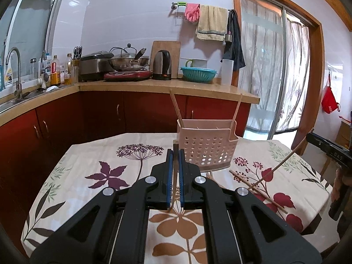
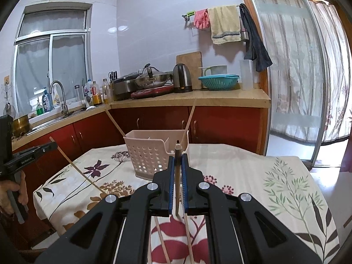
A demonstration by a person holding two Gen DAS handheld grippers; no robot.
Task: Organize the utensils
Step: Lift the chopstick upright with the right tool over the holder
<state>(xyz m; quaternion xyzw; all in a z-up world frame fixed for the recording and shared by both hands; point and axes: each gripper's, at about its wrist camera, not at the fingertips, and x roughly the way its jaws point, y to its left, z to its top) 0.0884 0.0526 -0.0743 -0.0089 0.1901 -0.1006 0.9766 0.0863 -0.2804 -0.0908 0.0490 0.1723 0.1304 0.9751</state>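
left claw [image 1: 175, 154] clamped on a chopstick [image 1: 174, 182] | right claw [image 2: 178, 160] clamped on another chopstick [image 2: 177, 176] | pink perforated utensil basket [image 1: 209, 151] dead ahead of both near tabletop's far edge, left nearer, we judge | both sticks lie along the fingers, must tip upright | spare chopsticks [image 1: 257, 188] loose near right edge

Red cabinets [image 1: 143, 112], lilac tiled walls [image 1: 123, 17]

Both grippers' fingers [image 1: 169, 171] [image 2: 186, 171] clamped together
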